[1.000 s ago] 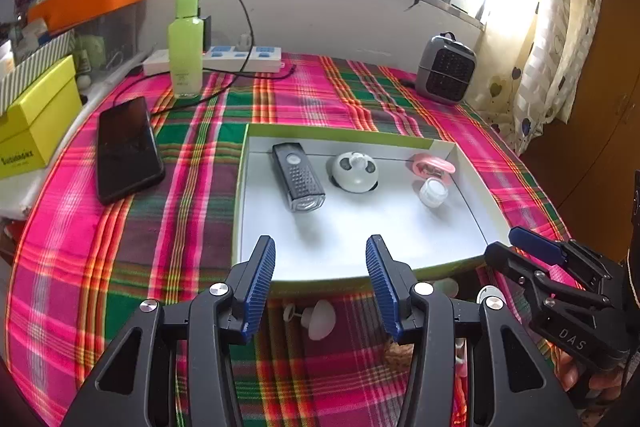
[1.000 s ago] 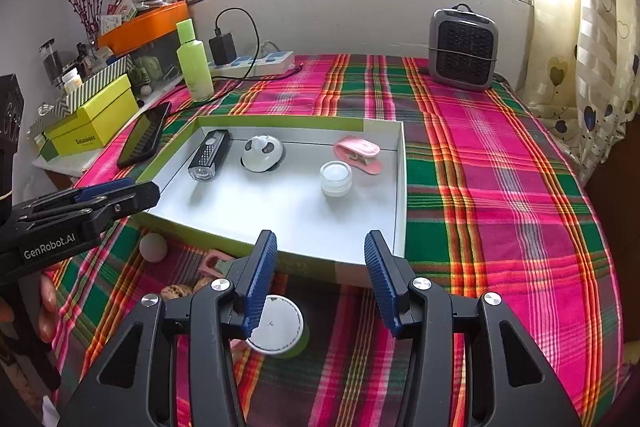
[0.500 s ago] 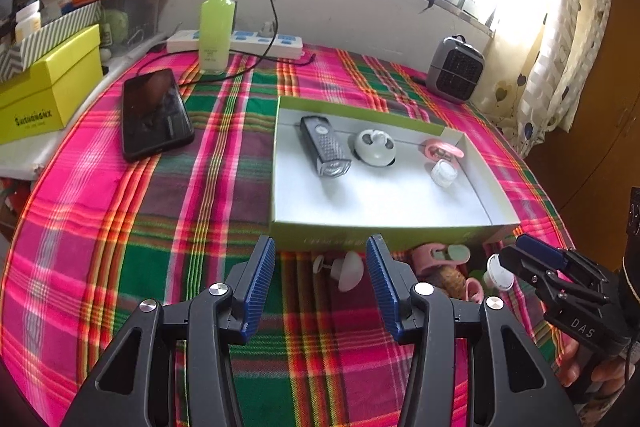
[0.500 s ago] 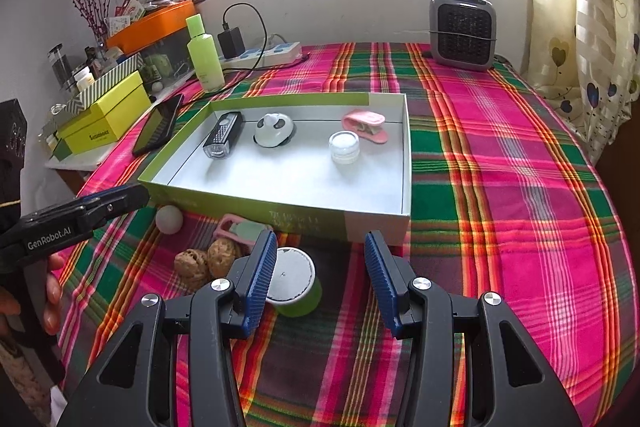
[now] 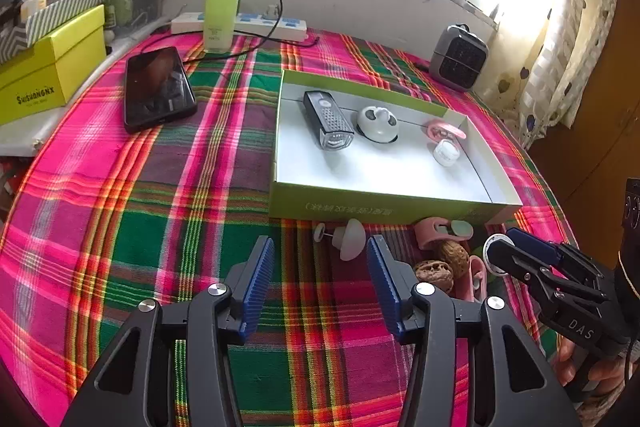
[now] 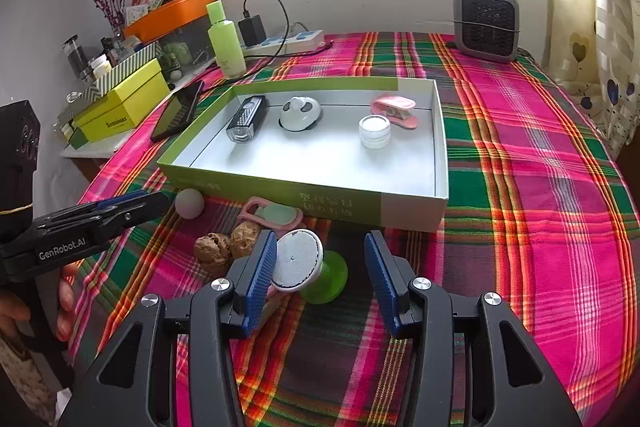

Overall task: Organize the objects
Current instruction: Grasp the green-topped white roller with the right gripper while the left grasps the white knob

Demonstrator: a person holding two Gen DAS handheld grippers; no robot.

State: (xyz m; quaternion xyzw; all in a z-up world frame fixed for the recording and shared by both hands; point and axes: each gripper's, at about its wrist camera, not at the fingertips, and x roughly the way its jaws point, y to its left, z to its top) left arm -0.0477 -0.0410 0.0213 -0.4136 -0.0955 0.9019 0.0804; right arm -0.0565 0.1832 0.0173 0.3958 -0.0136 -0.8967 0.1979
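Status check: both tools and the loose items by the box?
Left tool open, empty. Right tool open, green-based brush between its fingers, ungripped. Walnuts crowd its left.

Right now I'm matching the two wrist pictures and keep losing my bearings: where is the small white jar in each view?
Left wrist view: the small white jar lies in the tray's far right corner, just in front of the pink clip.
Right wrist view: the jar stands right of centre in the tray, just left of the same pink clip.
Shared landmark: the green-walled tray, with the grey heater behind it.
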